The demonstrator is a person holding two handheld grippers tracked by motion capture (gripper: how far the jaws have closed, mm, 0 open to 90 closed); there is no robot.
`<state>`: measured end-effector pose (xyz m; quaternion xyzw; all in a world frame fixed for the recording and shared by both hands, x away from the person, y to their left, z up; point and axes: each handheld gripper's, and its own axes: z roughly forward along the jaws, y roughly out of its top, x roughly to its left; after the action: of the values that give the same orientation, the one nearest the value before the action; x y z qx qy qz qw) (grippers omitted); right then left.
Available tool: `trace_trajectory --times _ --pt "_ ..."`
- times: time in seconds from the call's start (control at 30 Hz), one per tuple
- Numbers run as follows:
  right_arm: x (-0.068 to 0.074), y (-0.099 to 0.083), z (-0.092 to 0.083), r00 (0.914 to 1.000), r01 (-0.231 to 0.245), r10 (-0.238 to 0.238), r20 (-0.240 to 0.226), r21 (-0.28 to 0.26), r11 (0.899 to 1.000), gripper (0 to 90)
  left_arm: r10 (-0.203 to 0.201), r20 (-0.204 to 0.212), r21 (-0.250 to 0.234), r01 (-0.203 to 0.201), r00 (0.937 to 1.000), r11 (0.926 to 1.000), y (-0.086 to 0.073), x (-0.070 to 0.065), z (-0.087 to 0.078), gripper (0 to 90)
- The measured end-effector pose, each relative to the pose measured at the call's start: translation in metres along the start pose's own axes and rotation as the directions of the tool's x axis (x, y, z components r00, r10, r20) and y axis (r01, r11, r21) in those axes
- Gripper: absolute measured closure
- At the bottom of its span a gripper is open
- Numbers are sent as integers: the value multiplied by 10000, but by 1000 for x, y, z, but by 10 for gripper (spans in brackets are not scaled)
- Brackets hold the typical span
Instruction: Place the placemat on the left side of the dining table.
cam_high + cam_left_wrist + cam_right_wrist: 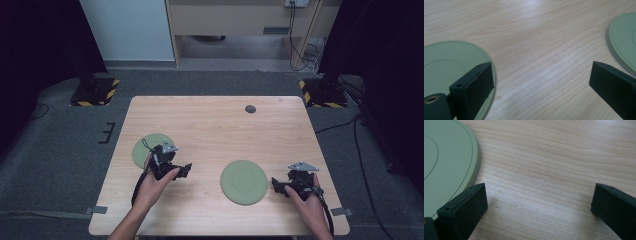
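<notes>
Two flat pale green plates lie on the wooden table (215,125). The left plate (146,146) is partly covered by my left gripper (187,169), which points right, open and empty. In the left gripper view this plate (446,62) lies under the left jaw, the other plate (624,37) shows at the right edge, and bare wood lies between the fingertips of the left gripper (541,67). The middle plate (243,181) sits just left of my right gripper (275,184), which is open and empty. In the right gripper view the right gripper (540,187) is over bare wood beside that plate (446,162).
A small dark round disc (250,108) rests near the table's far edge. Grey tape tabs (99,209) mark the front corners. Black stand bases with hazard stripes (95,91) stand on the carpet beyond the table, with cables (360,150) on the right.
</notes>
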<state>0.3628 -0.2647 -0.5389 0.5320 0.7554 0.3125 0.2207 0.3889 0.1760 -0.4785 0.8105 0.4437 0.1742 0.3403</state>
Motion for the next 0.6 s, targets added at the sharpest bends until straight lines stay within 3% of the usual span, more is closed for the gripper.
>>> trace_trajectory --times 0.33,0.6 --pt "0 0 0 10000 1 -1 1 0 10000 9 375 349 184 -381 9987 9991 -11 -21 7 46" --pt "0 0 0 10000 1 -1 1 -1 10000 9 670 868 451 -711 9940 9964 -29 -41 26 48"
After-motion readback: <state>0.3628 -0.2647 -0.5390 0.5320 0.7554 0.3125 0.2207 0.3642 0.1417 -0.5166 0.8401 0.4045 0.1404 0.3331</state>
